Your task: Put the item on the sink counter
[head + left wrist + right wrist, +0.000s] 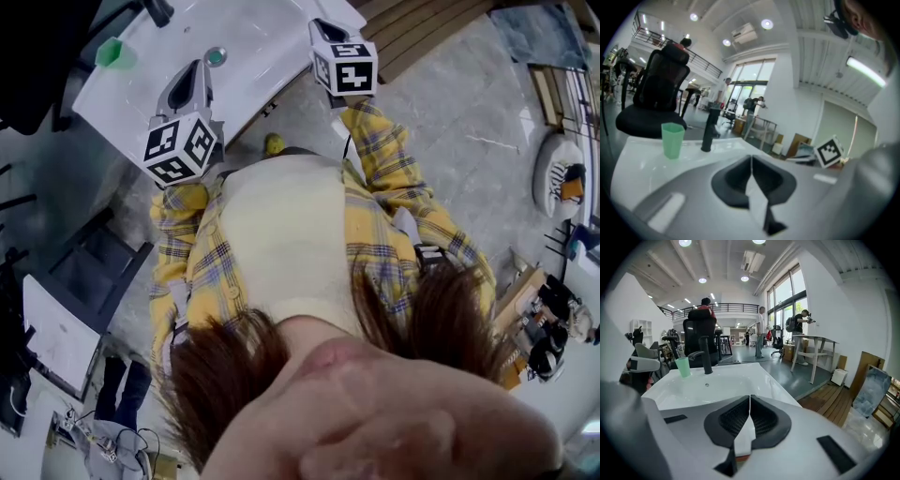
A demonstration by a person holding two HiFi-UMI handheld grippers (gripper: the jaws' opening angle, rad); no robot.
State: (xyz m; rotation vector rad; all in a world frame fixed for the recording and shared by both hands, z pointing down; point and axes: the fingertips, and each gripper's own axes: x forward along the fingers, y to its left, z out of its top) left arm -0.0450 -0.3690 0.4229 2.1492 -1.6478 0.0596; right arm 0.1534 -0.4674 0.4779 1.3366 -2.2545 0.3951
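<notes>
A glossy white sink counter [253, 37] with a shallow basin fills the top left of the head view. It lies in front of a person in a yellow plaid shirt [384, 187]. Behind the counter stands a black office chair [656, 93].

The left gripper [751, 171], grey with a black-and-white marker cube, hangs over the counter's near edge. Its jaws are pressed together with nothing between them. The right gripper [750, 413] hovers by the counter's right end, its jaws likewise closed on nothing.

A black faucet [704, 359] rises from the counter's far rim. Just beside it, not touching, a pale green plastic cup [672, 139] stands upright on the counter, well apart from both grippers. A small round metal drain [707, 385] sits in the basin below the faucet.
</notes>
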